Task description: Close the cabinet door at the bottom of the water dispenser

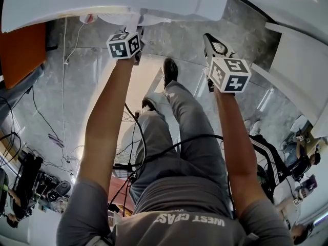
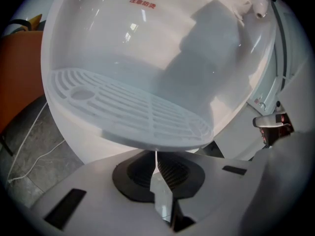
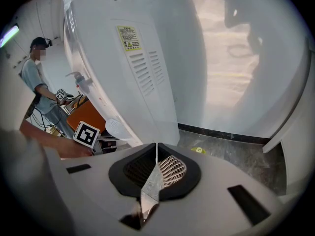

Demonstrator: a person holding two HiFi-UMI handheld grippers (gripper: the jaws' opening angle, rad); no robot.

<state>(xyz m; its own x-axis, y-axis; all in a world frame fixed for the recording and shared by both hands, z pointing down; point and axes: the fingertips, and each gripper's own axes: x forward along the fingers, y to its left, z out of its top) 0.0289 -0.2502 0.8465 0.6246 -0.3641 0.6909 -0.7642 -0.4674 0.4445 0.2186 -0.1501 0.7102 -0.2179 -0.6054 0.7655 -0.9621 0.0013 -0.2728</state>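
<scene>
The white water dispenser (image 1: 118, 4) fills the top of the head view. Its slotted drip tray (image 2: 133, 112) hangs just above my left gripper (image 2: 156, 154), whose jaws are shut with nothing between them. My right gripper (image 3: 157, 146) is also shut and empty. It faces the dispenser's side panel (image 3: 147, 68), which has vents and a yellow label. A pale panel (image 1: 134, 94) below the dispenser, between my arms, may be the cabinet door; I cannot tell its position. The person's raised foot (image 1: 170, 69) is next to it.
Grey marbled floor (image 1: 77, 86) lies all round, with cables and gear (image 1: 36, 178) at the left. An orange chair (image 1: 20, 50) stands left of the dispenser. White panels (image 1: 302, 70) rise at the right. Other people (image 3: 39, 77) are working nearby.
</scene>
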